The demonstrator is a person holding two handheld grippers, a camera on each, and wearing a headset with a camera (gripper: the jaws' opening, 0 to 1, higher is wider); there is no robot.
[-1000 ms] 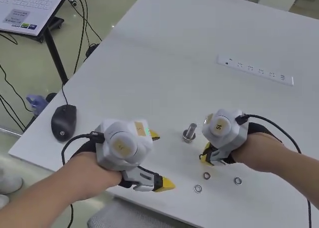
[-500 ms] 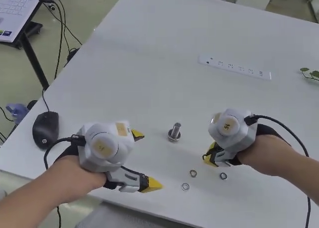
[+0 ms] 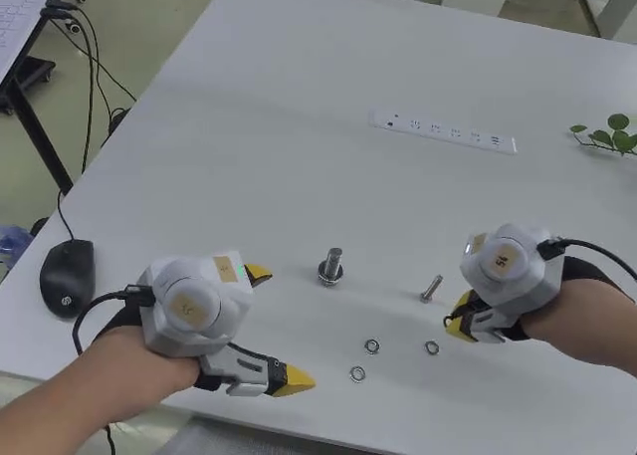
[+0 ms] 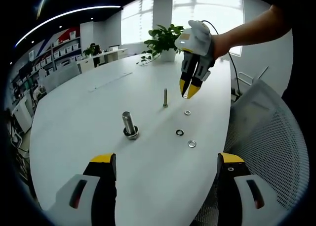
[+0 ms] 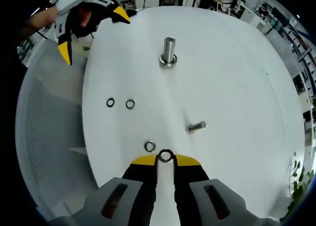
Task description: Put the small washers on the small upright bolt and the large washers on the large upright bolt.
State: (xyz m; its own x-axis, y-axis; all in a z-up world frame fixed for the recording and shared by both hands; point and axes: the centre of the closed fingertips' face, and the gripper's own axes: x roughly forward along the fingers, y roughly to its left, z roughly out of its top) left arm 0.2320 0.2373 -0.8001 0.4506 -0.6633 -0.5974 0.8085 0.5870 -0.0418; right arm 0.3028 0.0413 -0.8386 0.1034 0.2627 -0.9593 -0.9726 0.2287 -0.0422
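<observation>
We hold the right gripper (image 5: 166, 160) pressed together on one washer (image 5: 166, 156), pinched at its tips above the tabletop (image 3: 299, 126), close to the near edge and just beside the small bolt (image 3: 431, 288). Our left gripper (image 4: 166, 159) is spread wide and carries nothing, near the same edge and to the left of the large bolt (image 3: 331, 266). Both bolts stand with bare shafts as far as we can see; the wide ring at the large bolt's foot may be its head or a washer, we cannot tell. Three loose washers (image 3: 371, 346) lie between the bolts and the near edge. We judge the task barely begun: the pinched washer must go on a bolt, then those three; which are small or large we cannot tell
</observation>
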